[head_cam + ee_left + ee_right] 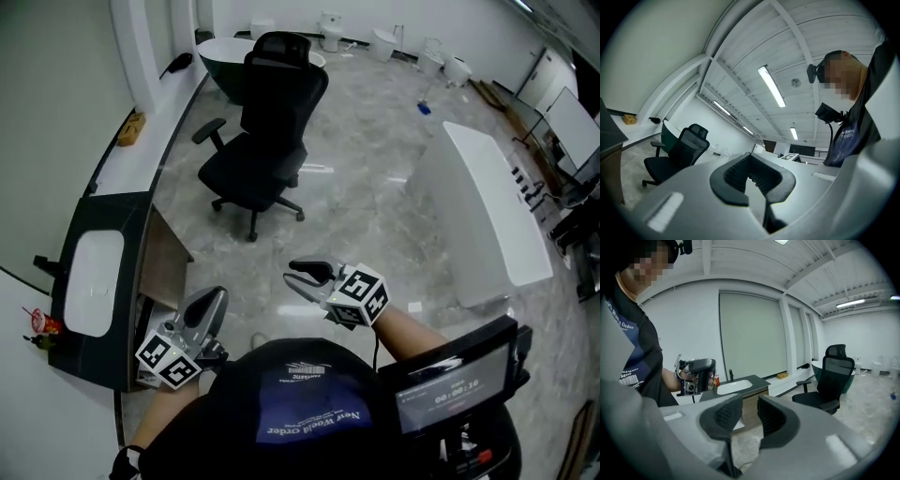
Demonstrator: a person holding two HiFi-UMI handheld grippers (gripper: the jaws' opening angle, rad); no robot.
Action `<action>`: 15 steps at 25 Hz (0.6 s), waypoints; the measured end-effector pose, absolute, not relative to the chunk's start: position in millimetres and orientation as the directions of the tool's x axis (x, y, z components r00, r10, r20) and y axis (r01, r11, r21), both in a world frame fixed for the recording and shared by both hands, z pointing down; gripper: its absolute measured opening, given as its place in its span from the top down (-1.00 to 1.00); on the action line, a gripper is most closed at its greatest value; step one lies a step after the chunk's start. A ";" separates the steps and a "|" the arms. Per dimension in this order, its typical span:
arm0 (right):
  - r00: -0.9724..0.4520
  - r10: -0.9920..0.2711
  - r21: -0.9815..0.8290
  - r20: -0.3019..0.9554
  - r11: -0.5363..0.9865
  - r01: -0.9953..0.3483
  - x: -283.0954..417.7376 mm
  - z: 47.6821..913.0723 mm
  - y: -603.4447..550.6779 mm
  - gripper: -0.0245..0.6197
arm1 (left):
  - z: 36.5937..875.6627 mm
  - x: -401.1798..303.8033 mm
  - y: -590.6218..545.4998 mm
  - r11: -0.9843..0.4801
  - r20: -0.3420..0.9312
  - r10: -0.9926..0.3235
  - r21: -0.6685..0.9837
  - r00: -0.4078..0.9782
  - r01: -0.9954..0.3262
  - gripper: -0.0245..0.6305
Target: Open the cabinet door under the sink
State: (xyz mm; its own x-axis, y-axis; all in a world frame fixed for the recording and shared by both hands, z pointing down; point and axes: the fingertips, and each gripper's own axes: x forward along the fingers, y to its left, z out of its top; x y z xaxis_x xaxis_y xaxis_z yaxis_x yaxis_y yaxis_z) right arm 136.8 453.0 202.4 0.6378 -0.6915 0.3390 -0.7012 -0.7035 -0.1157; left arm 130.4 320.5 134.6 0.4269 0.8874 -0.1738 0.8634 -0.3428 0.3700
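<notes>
The sink vanity has a dark top (112, 234) and a white basin (94, 281), and stands at the left of the head view. A brown wooden cabinet door (167, 251) angles out from its front. My left gripper (214, 298) hovers just right of the vanity's front, apart from the door. Its jaws stand a little apart with nothing between them (754, 180). My right gripper (302, 277) is further right over the floor, open and empty (750, 416). In the right gripper view it faces the basin (733, 386) and the wooden cabinet front (751, 401).
A black office chair (258, 141) stands on the marble floor beyond the vanity. A long white counter (497, 211) runs along the right. A dark tub (225, 56) is at the back. A red can (42, 323) sits by the basin. A small screen (459, 384) hangs at my chest.
</notes>
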 end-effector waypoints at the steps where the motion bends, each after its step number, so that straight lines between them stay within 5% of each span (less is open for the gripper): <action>1: 0.639 -0.690 -0.119 0.340 -0.706 -0.699 153.0 200.1 449.6 0.60 | 133.8 147.3 316.3 -0.345 -0.171 0.888 0.369 0.427 0.863 0.93; 9: 0.578 -0.757 -0.128 0.303 -0.634 -0.763 269.3 180.2 385.0 0.63 | 124.5 247.1 239.6 -0.458 -0.165 0.832 0.335 0.529 0.824 0.93; 15: 0.368 -0.876 -0.145 0.311 -0.426 -0.893 332.8 175.0 302.6 0.64 | 121.4 265.2 157.3 -0.662 -0.156 0.660 0.343 0.735 0.667 0.93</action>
State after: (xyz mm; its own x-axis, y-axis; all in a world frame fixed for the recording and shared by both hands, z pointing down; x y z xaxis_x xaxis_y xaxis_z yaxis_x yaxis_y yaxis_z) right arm 332.8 302.6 175.0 0.3676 -0.8764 0.3112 -0.8931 -0.4260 -0.1448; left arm 265.2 157.3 121.4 0.7351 0.6599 -0.1556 0.6667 -0.6619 0.3426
